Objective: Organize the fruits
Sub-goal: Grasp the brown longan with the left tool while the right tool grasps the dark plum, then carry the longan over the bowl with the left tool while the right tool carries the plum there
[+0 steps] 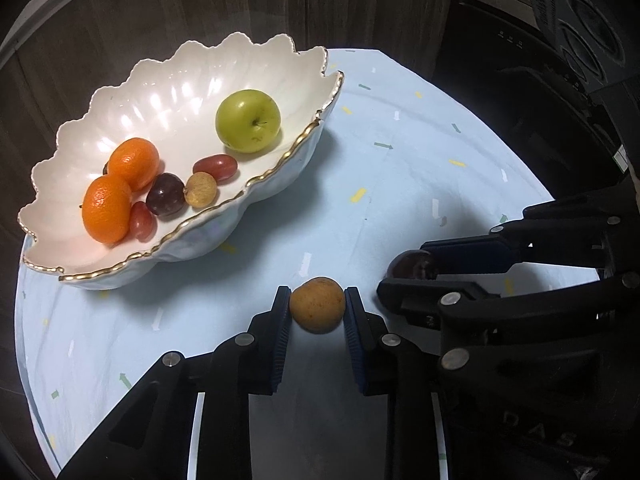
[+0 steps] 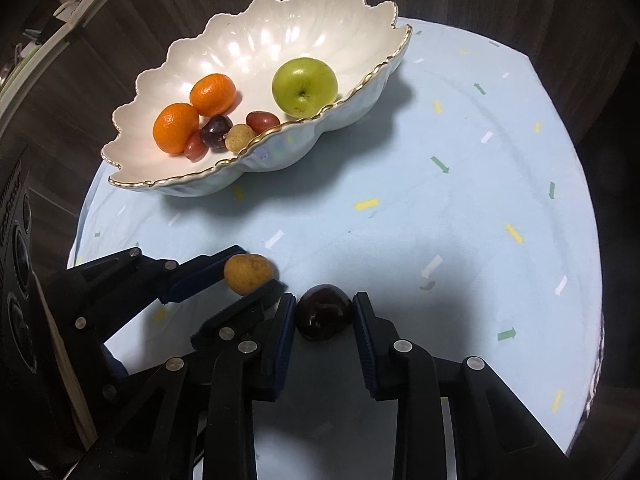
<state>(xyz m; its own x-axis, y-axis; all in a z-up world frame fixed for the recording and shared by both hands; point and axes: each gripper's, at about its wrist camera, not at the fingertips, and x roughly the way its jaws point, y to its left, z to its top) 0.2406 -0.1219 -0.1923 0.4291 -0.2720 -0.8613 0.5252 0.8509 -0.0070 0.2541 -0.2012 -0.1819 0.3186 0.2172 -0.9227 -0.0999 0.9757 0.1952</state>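
Observation:
A white shell-shaped bowl (image 1: 132,76) with a gold rim holds a green apple (image 1: 248,121), two oranges (image 1: 134,163), two red grapes (image 1: 215,165), a dark plum (image 1: 165,199) and a tan longan (image 1: 201,194). The bowl also shows in the right wrist view (image 2: 256,28). My left gripper (image 1: 317,307) is shut on a tan longan (image 1: 317,305), also visible in the right wrist view (image 2: 249,273). My right gripper (image 2: 325,312) is shut on a dark plum (image 2: 324,312), which peeks out between its fingers in the left wrist view (image 1: 412,265). Both grippers are close together at the near side of the table.
The round table carries a light blue cloth (image 2: 460,184) with small coloured arrows. The bowl stands at its far left. Dark wooden panels (image 1: 200,0) stand behind the table. A black speaker (image 1: 576,32) stands at the far right of the left wrist view.

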